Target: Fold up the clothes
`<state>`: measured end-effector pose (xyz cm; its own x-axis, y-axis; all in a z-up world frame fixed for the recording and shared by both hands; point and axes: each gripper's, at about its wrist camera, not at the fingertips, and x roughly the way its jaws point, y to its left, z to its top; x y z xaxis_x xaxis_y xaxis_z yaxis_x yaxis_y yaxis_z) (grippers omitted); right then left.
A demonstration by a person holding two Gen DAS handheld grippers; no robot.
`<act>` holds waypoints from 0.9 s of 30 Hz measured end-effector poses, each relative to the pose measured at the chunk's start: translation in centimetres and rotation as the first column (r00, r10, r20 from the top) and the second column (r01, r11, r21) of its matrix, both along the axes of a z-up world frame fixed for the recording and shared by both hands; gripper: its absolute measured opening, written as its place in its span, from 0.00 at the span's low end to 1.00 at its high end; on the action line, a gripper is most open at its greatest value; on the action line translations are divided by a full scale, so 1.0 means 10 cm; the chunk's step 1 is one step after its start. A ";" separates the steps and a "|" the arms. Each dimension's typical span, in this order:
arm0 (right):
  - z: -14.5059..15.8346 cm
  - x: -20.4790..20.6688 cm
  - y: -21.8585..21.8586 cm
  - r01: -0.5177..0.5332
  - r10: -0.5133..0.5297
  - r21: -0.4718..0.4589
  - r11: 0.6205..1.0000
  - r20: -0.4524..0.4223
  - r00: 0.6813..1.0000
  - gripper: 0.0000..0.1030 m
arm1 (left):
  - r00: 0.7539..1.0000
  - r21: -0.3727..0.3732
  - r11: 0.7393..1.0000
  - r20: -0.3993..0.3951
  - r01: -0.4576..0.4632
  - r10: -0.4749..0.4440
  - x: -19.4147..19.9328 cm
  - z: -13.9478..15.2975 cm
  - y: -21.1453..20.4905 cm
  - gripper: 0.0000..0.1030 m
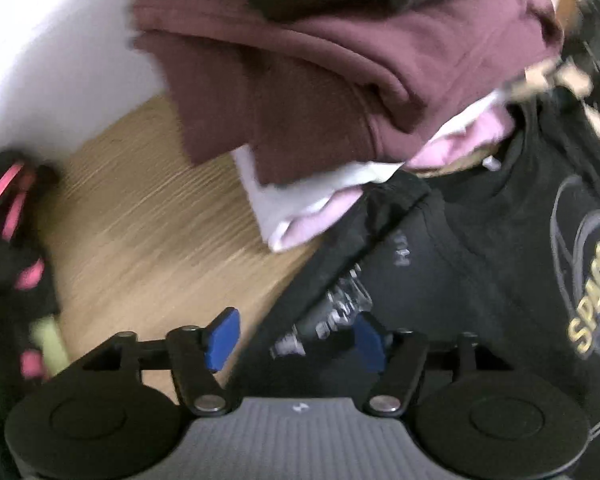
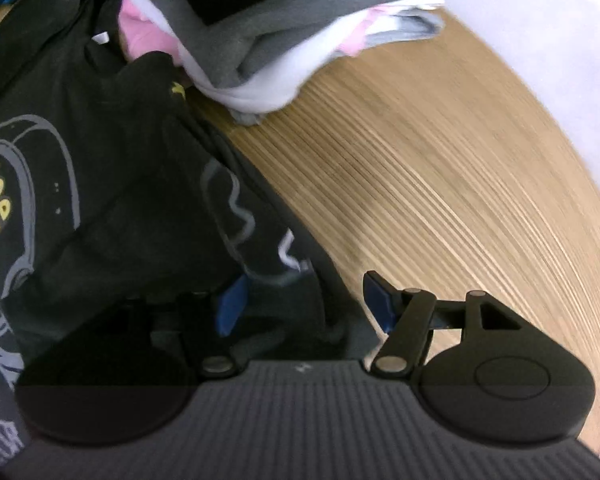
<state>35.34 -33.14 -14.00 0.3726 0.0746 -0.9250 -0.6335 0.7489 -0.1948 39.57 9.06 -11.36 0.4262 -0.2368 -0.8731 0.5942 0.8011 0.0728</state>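
A black T-shirt (image 1: 480, 240) with a yellow "SPACE" print lies flat on the wooden table (image 1: 148, 240). My left gripper (image 1: 296, 340) is open, and its blue pads (image 1: 224, 340) straddle the shirt's left edge with printed fabric lying between them. In the right wrist view the same T-shirt (image 2: 100, 208) fills the left half. My right gripper (image 2: 306, 306) is also open. Its blue pads (image 2: 380, 304) stand either side of the shirt's right edge, one over the cloth and one over bare wood (image 2: 440, 184). Both views are blurred by motion.
A stack of folded clothes sits just beyond the shirt's collar: a maroon garment (image 1: 320, 80) on white and pink ones (image 1: 300, 208), with a grey layer (image 2: 260, 28) showing from the right. A black item with pink stripes (image 1: 16, 240) lies at the far left.
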 end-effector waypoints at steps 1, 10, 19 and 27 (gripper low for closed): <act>0.03 -0.22 -0.06 0.055 -0.056 0.010 0.998 0.093 0.994 0.64 | 0.997 -0.037 0.998 0.045 -0.054 0.055 -0.25 0.06 0.09 0.75; 0.31 -3.45 -0.59 0.322 -0.300 0.464 0.826 -0.122 0.946 0.64 | 0.944 -0.240 0.921 0.051 -0.307 0.327 -3.13 0.42 0.56 0.92; -0.17 -5.86 -0.72 0.401 -0.358 0.455 0.795 -0.181 0.916 0.65 | 0.800 -0.375 0.754 0.051 -0.540 0.598 -5.51 0.18 0.74 0.90; -0.94 -6.08 -0.44 0.452 -0.417 0.418 0.788 -0.178 0.891 0.64 | 0.819 -0.369 0.765 0.016 -0.528 0.574 -5.97 -0.43 0.68 0.70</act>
<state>-25.47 -37.57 -23.36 0.3975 0.3218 -0.8593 -0.2192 0.9427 0.2516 -20.09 15.82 -15.68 0.6697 -0.1929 -0.7171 0.0472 0.9748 -0.2181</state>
